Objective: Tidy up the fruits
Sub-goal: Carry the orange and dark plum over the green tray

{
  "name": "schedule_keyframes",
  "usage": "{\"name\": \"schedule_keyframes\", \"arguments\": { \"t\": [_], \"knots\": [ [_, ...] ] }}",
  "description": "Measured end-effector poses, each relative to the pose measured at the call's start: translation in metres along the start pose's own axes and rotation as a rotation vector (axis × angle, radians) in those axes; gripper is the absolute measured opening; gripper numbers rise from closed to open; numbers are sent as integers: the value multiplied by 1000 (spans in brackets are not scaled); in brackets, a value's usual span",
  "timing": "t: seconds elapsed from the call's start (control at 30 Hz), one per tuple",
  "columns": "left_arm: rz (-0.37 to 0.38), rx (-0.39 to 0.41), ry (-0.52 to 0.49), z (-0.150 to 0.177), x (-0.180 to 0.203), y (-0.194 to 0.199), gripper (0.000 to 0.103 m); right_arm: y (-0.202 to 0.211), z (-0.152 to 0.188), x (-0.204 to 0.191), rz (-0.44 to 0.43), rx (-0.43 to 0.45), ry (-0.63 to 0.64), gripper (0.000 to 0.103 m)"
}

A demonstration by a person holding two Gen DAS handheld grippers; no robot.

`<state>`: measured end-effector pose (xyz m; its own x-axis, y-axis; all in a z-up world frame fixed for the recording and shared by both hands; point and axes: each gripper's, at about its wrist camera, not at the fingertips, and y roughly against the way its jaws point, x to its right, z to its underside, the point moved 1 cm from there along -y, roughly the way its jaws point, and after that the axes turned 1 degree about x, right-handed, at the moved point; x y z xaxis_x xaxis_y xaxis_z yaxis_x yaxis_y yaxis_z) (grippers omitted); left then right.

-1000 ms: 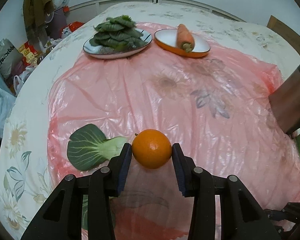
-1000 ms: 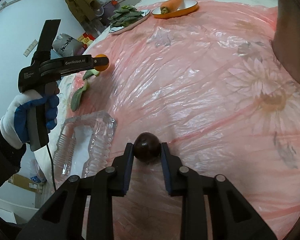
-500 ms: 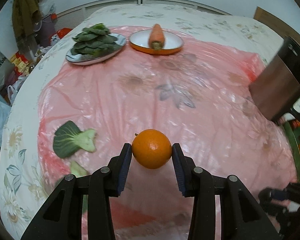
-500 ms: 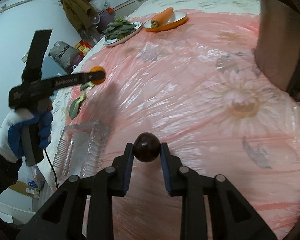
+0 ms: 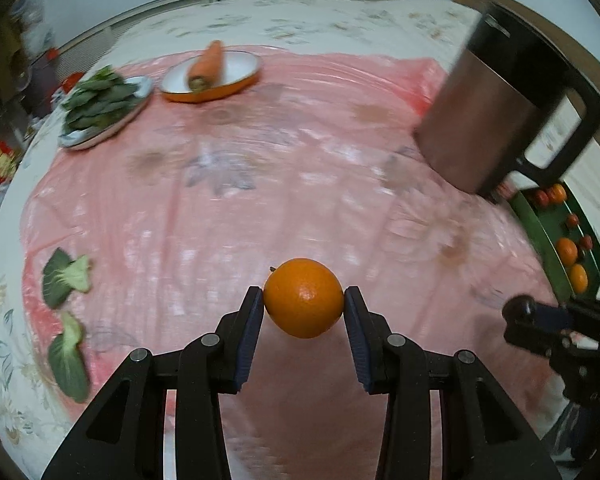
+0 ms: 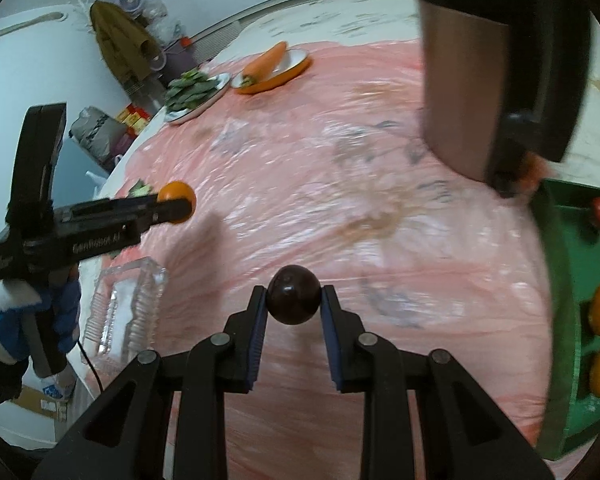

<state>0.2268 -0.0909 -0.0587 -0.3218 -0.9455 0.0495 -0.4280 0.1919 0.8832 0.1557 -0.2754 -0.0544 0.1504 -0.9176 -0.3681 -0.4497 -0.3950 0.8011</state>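
Both grippers swung right since earlier frame; green tray [image 6: 560, 280] came into view. Left gripper [image 5: 303, 316] fingers clamped on glossy orange [image 5: 303, 298]; right gripper [image 6: 294, 308] fingers clamped on dark round plum [image 6: 294, 300].

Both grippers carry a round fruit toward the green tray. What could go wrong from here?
The orange and the dark fruit are each held only at two small side contacts, so either could slip out and roll. The tall kettle stands close beside the green tray, so a gripper might knock it.
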Motion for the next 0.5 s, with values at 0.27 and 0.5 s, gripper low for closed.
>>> {"name": "schedule_keyframes", "arguments": {
  "t": [0.27,0.5],
  "knots": [
    [78,-19,-109,-2,74,-7,36,35,5,51,88,40,-69,6],
    [158,-15,-200,-5,134,-5,36,70,16,99,176,78,-129,6]
  ]
}}
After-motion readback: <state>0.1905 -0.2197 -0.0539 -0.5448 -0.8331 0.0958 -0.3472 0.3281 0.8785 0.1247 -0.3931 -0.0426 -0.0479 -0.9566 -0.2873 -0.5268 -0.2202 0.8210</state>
